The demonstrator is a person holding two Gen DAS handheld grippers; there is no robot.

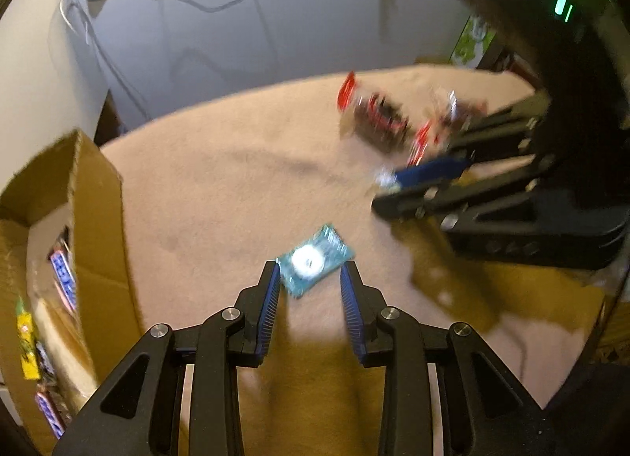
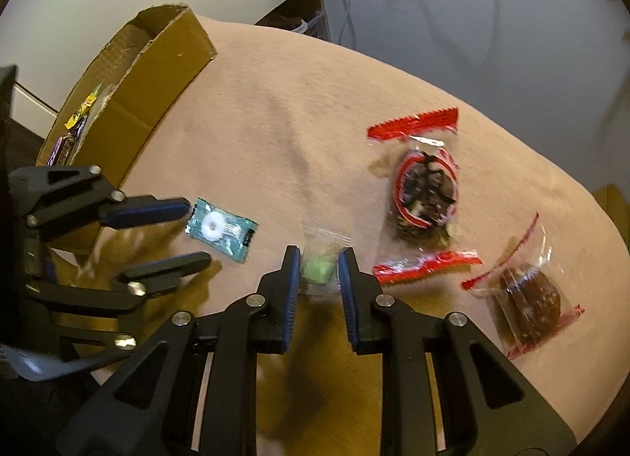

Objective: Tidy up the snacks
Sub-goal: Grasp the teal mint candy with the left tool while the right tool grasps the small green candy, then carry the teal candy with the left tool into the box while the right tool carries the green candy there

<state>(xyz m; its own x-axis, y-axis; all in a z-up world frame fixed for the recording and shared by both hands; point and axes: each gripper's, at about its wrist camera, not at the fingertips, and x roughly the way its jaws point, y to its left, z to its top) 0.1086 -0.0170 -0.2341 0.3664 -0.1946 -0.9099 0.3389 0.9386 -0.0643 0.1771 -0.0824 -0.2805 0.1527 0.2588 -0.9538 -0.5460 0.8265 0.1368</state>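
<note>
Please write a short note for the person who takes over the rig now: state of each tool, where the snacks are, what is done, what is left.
Left tool: open, around the teal mint packet, not gripping.
Right tool: shut on the clear packet with green candy.
Cardboard box, at the cloth's left: several bars already inside.
Left on the cloth: two red-edged cookie packets, plus the mint and the green candy.
Next, probably: carry the green candy to the box and grip the mint.
</note>
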